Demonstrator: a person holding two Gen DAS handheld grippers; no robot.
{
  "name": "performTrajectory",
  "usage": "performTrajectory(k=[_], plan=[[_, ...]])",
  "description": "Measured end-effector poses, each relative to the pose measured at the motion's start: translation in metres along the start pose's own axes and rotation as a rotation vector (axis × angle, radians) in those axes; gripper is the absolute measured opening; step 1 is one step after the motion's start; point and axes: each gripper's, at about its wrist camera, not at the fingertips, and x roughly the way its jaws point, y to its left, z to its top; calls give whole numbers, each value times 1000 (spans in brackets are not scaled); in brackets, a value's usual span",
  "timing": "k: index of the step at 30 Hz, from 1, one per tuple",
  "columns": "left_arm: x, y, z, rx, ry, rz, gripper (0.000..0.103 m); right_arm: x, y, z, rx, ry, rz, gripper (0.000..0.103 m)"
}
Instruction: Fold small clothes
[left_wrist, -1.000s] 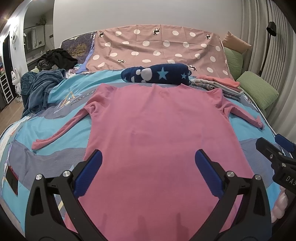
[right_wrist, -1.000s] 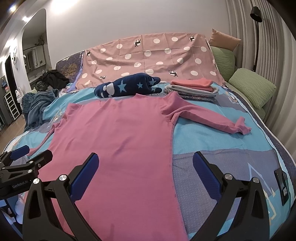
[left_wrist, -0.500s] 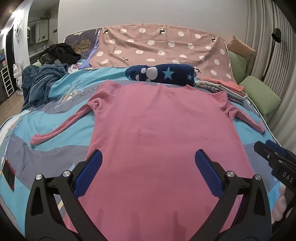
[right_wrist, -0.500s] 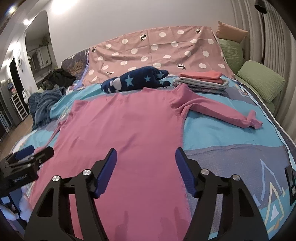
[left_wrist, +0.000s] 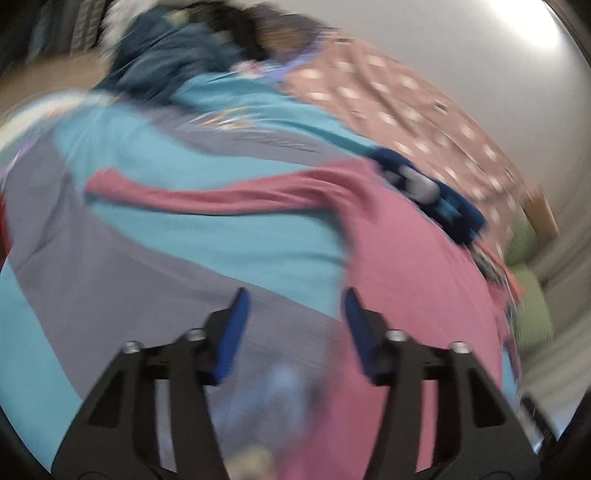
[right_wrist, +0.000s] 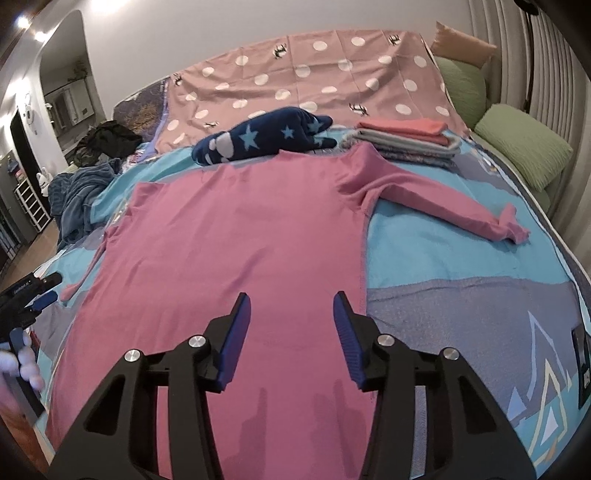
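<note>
Pink long-sleeved top flat on blue-grey bedspread, white wall behind, both grippers' jaws half-closing, empty.

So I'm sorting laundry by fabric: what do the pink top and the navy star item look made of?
Pink top: looks like thin matte knit, probably cotton jersey; it lies flat with soft shallow creases and no sheen. Navy star item: seems a plush fleece; it bunches thick and rounded with fuzzy edges. Neither can be confirmed by look alone.
</note>
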Motion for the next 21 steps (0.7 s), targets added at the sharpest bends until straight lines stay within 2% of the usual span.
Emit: performTrajectory(k=[6, 11, 14, 18, 21], plan=[[28, 82, 53, -165, -24, 142, 42, 15, 4, 4, 1, 25, -20, 50], [62, 153, 95, -397, 6, 143, 44, 28, 11, 8, -14, 54, -37, 50], [86, 176, 113, -473, 37, 196, 46, 35, 13, 11, -20, 64, -54, 50], [117, 202, 131, -561, 96, 221, 46, 45, 15, 13, -14, 77, -56, 51], [137, 218, 140, -615, 146, 286, 46, 49, 20, 12, -22, 88, -56, 51]])
